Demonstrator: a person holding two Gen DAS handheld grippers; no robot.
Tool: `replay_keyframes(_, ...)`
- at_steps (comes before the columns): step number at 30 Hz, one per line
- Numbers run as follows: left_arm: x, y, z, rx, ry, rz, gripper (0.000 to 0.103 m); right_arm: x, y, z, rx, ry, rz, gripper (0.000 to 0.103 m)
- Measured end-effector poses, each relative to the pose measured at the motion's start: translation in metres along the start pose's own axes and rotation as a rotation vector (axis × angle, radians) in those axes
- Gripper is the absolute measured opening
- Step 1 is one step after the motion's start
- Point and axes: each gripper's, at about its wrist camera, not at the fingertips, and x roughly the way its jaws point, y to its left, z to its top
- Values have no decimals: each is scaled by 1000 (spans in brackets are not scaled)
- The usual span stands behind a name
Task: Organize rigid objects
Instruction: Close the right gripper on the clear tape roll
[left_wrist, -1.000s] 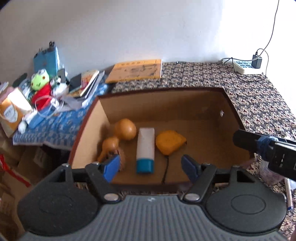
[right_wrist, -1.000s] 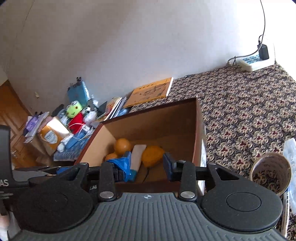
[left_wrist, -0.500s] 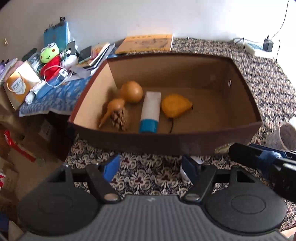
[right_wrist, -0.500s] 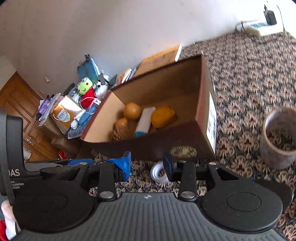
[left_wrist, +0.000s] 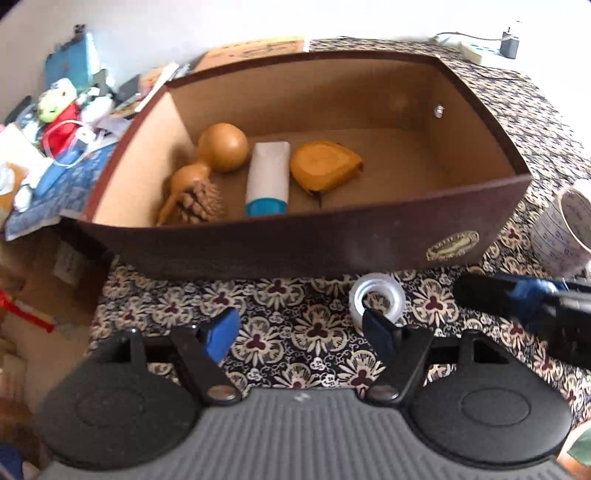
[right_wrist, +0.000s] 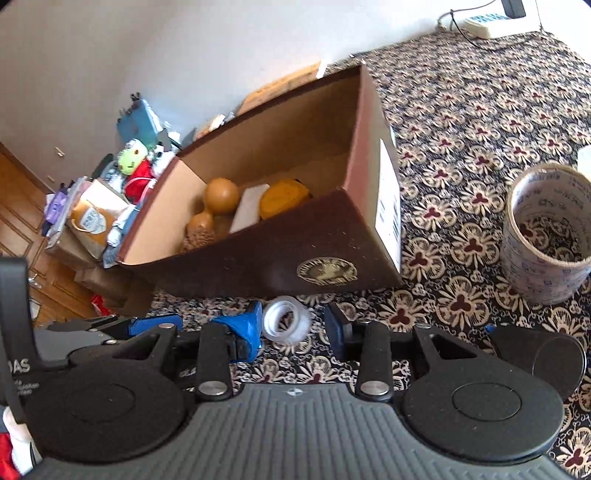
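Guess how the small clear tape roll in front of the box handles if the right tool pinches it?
The clear tape roll lies flat on the patterned cloth, so it probably won't roll away. It looks small and hollow, so likely light and fairly stiff. Its glossy rim may slip between the right tool's open fingers, and it sits nearer the left one.

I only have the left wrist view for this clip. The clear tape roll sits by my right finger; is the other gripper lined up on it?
Observer: Yes. In the right wrist view the clear tape roll lies between the right gripper's open fingers, nearer the left one.
Operator: Anything on the box's right outer wall?
Observer: A white barcode label is stuck on the cardboard box.
Operator: Is the big tape roll lying flat?
Observer: The large tape roll stands on its flat end, hole upward, with carpet showing inside.
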Motion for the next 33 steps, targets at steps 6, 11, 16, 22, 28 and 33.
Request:
replay_keyframes(6, 12, 16, -16, 33, -40, -148, 75, 20, 1, -5, 38, 37, -19, 19)
replay_keyframes(11, 16, 13, -19, 128, -96, -226, 75, 38, 10, -2, 31, 49, -38, 18)
replay_keyframes(16, 30, 4, -12, 211, -122, -290, 61, 55, 16, 2, 8, 61, -70, 17)
replay_keyframes(22, 41, 2, -11, 282, -135, -342, 59, 67, 19, 1, -28, 81, -99, 15)
replay_keyframes(28, 50, 3, -4, 291, -130, -421, 48, 72, 19, 1, -51, 92, -113, 6)
replay_keyframes(33, 54, 3, -3, 304, -124, -419, 45, 69, 17, -2, -55, 92, -106, 0)
